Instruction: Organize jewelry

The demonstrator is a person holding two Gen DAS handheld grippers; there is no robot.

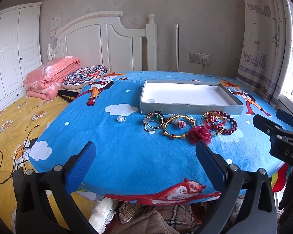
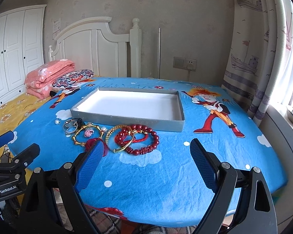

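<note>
Both your claws hang open and empty: left claw (image 1: 145,162), right claw (image 2: 146,159). The jewelry sits bunched ahead of them, just before the empty gray tray (image 2: 173,125). The red bead bracelet (image 2: 146,146) overlaps a gold bangle (image 2: 120,138) and red cord, so 1 pinch may drag 2 pieces. The loose pearl (image 1: 120,119), ahead-left of your left claw, could roll off the surface (image 1: 127,152).

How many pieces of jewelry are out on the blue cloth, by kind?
Gold bangles: 2
Red bracelets: 2 (one beaded, one cord)
Silver hoops: at least 2, overlapping
Red rose: 1
Pearl: 1
Pink knot: 1
Total: at least 9, none in the box
</note>
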